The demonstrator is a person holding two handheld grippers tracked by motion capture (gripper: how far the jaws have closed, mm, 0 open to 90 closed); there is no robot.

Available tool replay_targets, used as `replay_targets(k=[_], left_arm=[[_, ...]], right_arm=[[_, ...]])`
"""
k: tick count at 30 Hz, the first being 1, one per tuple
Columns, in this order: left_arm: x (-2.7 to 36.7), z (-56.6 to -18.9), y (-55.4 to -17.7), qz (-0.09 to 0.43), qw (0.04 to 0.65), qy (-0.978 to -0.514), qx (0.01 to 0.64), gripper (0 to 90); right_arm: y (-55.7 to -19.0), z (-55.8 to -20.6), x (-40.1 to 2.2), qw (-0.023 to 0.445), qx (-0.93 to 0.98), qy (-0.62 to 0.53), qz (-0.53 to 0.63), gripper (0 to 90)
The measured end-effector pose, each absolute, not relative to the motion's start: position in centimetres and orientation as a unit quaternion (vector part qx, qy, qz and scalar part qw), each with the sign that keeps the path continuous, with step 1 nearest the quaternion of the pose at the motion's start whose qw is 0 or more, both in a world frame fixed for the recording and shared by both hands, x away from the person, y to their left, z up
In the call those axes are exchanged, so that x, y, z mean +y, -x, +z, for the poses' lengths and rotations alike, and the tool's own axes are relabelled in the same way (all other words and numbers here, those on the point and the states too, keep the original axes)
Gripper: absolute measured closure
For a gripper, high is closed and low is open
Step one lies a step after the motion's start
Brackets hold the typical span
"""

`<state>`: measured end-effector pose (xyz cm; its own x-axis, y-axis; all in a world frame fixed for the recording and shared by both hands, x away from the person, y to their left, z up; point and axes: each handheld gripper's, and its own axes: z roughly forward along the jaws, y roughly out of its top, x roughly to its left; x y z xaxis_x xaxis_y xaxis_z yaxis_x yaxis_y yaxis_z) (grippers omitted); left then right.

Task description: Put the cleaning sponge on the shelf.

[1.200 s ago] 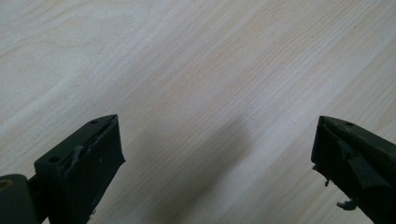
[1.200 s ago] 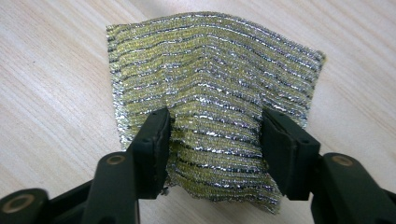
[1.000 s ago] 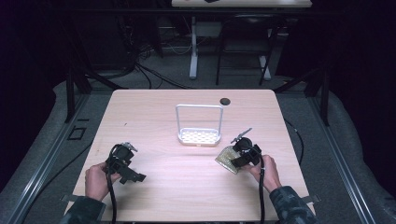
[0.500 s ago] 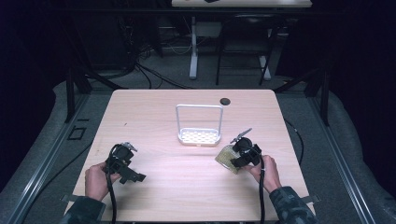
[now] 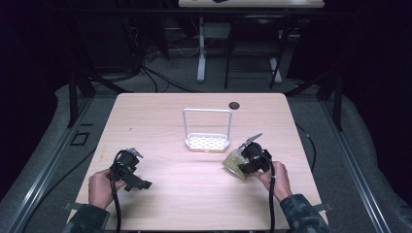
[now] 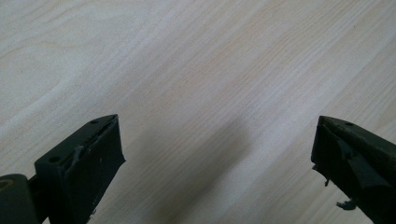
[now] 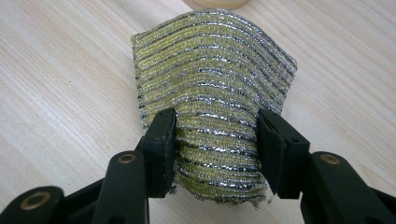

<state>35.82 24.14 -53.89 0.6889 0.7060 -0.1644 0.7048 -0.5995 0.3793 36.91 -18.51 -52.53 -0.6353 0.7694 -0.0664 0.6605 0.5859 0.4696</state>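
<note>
The right gripper [image 7: 212, 140] clamps the scouring pad [image 7: 215, 93], unmoved at the rack's [image 5: 207, 141] 4 o'clock (lift pending); the left gripper [image 6: 219, 158] gapes empty.

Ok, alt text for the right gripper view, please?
The right claw is shut on a glittery yellow-and-silver scouring pad, squeezing it so that it bows between the two black jaws. Beneath lies a pale wooden table, with a white rack's edge at the top.
</note>
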Motion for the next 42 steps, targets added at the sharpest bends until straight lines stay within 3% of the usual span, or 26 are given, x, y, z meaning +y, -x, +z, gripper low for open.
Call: replay_targets(k=[42], left_arm=[[23.9,-54.1,-35.9,-0.001,0.206,-0.897,0.392,2.7]], right_arm=[[-36.2,-50.6,-15.6,0.137,0.89,-0.363,0.24,51.4]])
